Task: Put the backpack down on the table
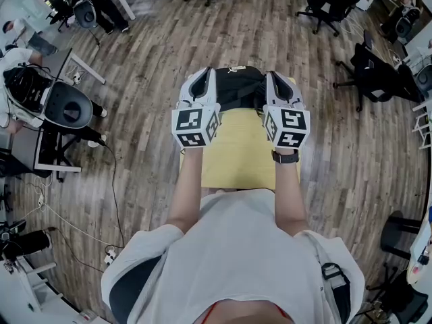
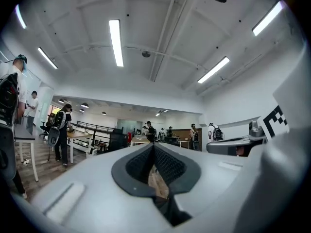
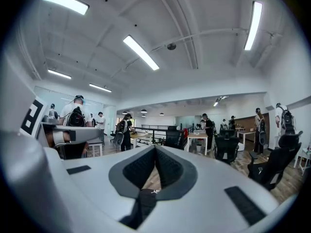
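The one soft black fabric backpack [image 1: 239, 90], probably limp, saggy and moderately heavy, best carried by its two black straps [image 3: 138, 205], hangs at the far end of the single pale yellow wooden table [image 1: 236, 164], with the left gripper [image 2: 154, 149] and right gripper [image 3: 155, 152] each pinched tight on one strap.

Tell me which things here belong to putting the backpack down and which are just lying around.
Job: backpack, gripped by its straps; left claw, shut on a strap; right claw, likewise; yellow table.
Lying about: office chairs; cable on the floor; power strip.
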